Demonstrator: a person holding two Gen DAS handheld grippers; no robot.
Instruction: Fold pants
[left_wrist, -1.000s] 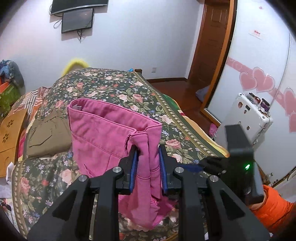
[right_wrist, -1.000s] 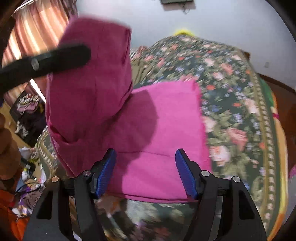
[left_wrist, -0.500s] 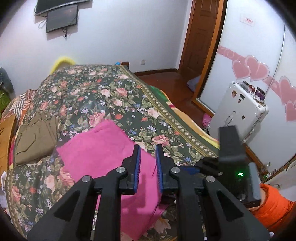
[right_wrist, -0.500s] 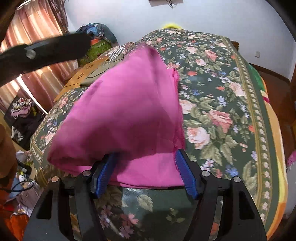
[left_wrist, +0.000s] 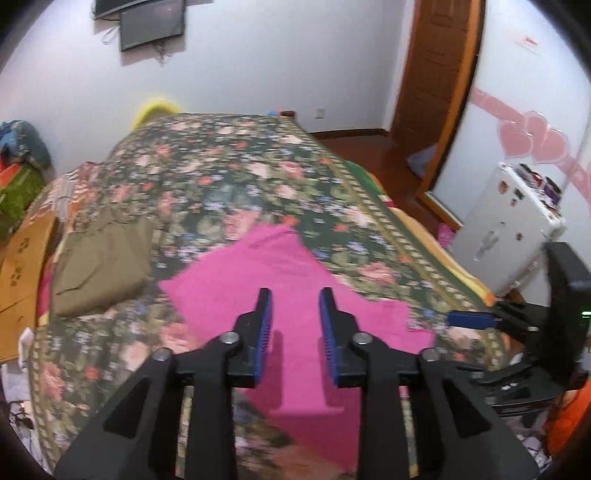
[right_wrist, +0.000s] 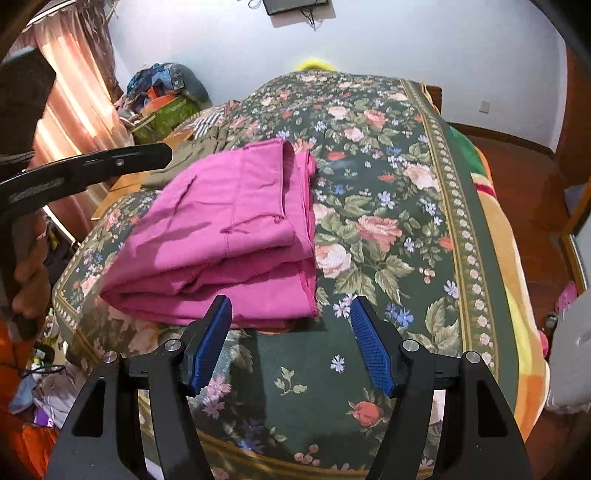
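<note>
Left claw (left_wrist: 295, 299): jaws have just been opening, nothing pinched; pink pants (left_wrist: 291, 302) lie below and ahead.
Right claw (right_wrist: 290, 308): spread, empty; pants (right_wrist: 229, 236) just ahead, toward its left finger.
Pants: folded stack on floral bedspread (right_wrist: 388, 206).
Risk: top layer could slide open if a finger snags it.
Risk 2: stack sits near the bed edge; a nudge could tip it off.

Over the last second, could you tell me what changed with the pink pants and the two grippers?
The left gripper let go: a second ago it was clamped on a raised fold of the pink pants; its jaws have just been opening, with nothing pinched. The fold came down, and the pants now lie folded on the floral bedspread. The right gripper stayed open and empty; the olive garment kept its place.
</note>
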